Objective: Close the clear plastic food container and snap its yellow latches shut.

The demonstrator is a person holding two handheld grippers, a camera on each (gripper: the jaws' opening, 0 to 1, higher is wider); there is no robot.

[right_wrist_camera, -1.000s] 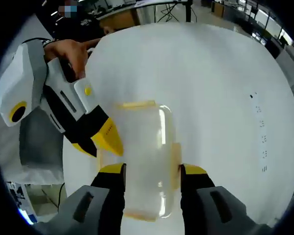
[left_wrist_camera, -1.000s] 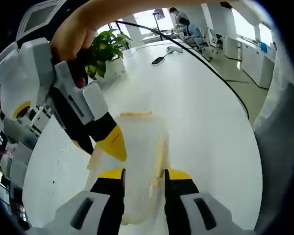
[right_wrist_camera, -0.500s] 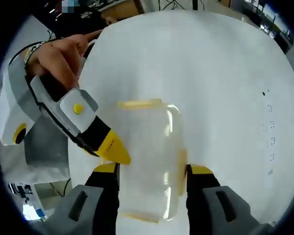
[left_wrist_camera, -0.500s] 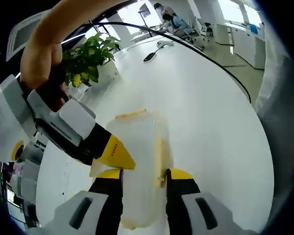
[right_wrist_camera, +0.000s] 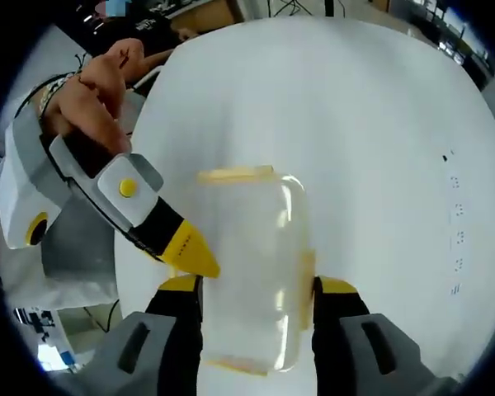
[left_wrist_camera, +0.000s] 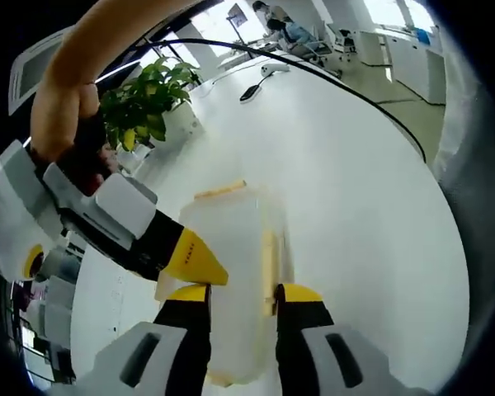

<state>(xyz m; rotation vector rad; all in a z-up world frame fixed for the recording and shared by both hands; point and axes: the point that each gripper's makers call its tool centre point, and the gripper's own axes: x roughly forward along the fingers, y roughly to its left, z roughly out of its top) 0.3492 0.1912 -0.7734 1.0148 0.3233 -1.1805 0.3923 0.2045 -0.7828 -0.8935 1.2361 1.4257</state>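
The clear plastic food container [left_wrist_camera: 235, 247] [right_wrist_camera: 247, 247] lies on the white table [left_wrist_camera: 355, 190] with its lid on. Yellow latches show at its far end [left_wrist_camera: 221, 191] [right_wrist_camera: 235, 175] and along one long side [left_wrist_camera: 268, 260] [right_wrist_camera: 307, 276]. My left gripper [left_wrist_camera: 241, 295] is low over the container's near part, jaws a little apart. My right gripper [right_wrist_camera: 257, 287] has its jaws wider, one beside each long side. Each gripper's yellow tip, the right one [left_wrist_camera: 196, 262] and the left one [right_wrist_camera: 190, 252], meets the container's left edge in the other's view. Whether any tip presses a latch is hidden.
A potted green plant [left_wrist_camera: 144, 103] stands at the table's far left. A small dark device [left_wrist_camera: 252, 91] lies farther back. The person's hands [left_wrist_camera: 62, 107] [right_wrist_camera: 95, 91] hold the grippers. The table's curved edge [left_wrist_camera: 412, 157] drops to the floor on the right.
My right gripper's jaws have spread a little wider. Both cameras have come closer and tilted. The container has stayed put, and the left jaws keep the same gap.
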